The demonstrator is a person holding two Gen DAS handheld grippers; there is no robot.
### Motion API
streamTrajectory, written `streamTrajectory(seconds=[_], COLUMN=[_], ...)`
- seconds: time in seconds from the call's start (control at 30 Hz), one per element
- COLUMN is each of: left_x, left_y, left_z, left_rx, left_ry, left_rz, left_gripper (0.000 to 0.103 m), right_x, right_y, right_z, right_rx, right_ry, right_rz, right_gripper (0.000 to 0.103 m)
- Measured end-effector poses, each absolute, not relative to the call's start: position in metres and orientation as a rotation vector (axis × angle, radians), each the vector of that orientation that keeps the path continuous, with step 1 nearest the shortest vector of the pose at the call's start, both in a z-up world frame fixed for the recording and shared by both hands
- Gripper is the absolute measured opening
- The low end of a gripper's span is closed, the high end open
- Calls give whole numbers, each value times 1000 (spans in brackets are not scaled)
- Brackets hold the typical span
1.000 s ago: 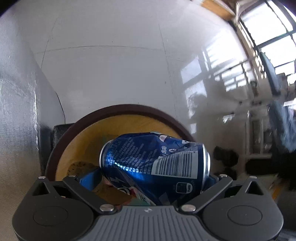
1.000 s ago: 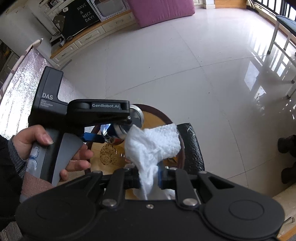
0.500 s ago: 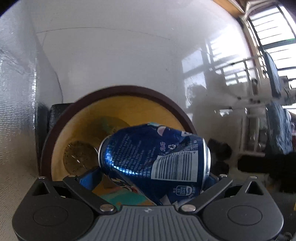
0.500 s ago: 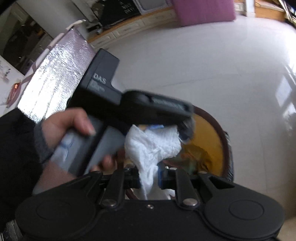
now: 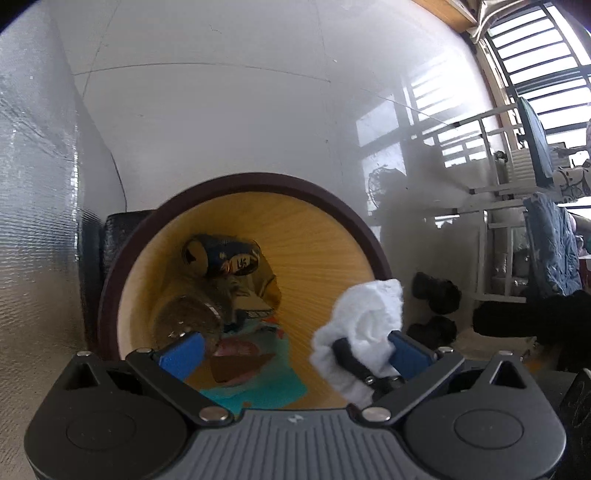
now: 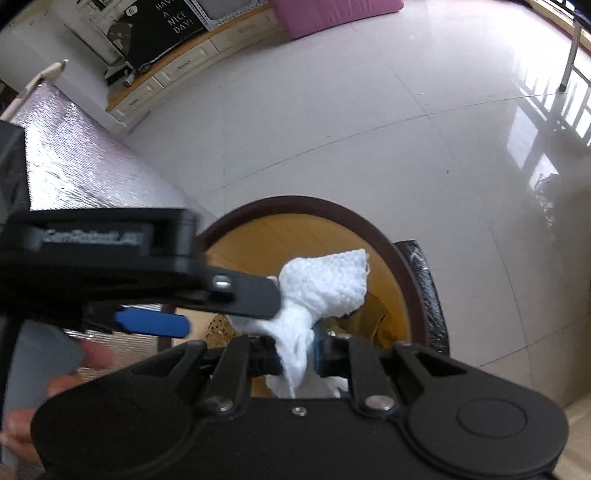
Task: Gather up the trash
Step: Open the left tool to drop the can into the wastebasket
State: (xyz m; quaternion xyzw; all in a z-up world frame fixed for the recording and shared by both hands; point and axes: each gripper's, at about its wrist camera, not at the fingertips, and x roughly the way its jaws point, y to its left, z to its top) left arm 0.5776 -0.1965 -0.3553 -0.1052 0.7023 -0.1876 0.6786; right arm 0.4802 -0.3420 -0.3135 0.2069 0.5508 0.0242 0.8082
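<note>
A: Left view, please. What are the fingers doing?

B: The left gripper [image 5: 291,350] is hovering over the round wooden bin with the dark brown rim [image 5: 354,218], looking straight down into it. Its blue-padded fingers [image 5: 181,352] are standing spread wide with nothing between them.

A: And the can?

B: The crushed blue aluminium can [image 5: 221,254] is lying on its side deep in the bin. Its long axis is running roughly left to right in the frame, with one dented end facing left. It is resting among colourful wrappers [image 5: 251,354] near the bottom; details are blurred.

A: Right side?

B: The right gripper [image 6: 295,350] is pinching a crumpled white paper towel [image 6: 325,288], fingers pressed in on its lower twisted part. The wad is fanning upward and to the right from the grip, long axis tilted that way, hanging over the bin's opening [image 6: 306,203].

A: Is the towel showing in the left view too?

B: Yes, the towel [image 5: 365,317] is sitting at the bin's right rim, just beside the left gripper's right finger. I cannot tell whether they are touching.

A: Surroundings?

B: A glossy white tiled floor [image 6: 332,122], a silver foil-covered surface [image 6: 81,173] left of the bin, and a pink cushion [image 6: 332,14] far off.
</note>
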Motion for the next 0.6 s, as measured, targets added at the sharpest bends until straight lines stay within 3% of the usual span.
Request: streamTrajectory(seconds=[0.07, 0.13, 0.33, 0.4, 0.6], left_x=[578, 580, 582, 582, 579], left_y=[-193, -194, -186, -185, -183], left_z=[-355, -355, -357, -359, -357], left_rx=[-232, -228, -221, -213, -173], left_ry=[1570, 1564, 1561, 1561, 1549], left_rz=[-410, -401, -371, -364, -351], left_gripper=[103, 103, 103, 103, 103], right_x=[481, 484, 483, 483, 479], right_y=[-343, -348, -357, -353, -351], right_z=[-317, -320, -321, -321, -323], right_rx=[424, 414, 369, 358, 344], right_ry=[1185, 1178, 1170, 1171, 1183], right_rz=[31, 9, 18, 20, 31], right_gripper=[19, 38, 64, 69, 69])
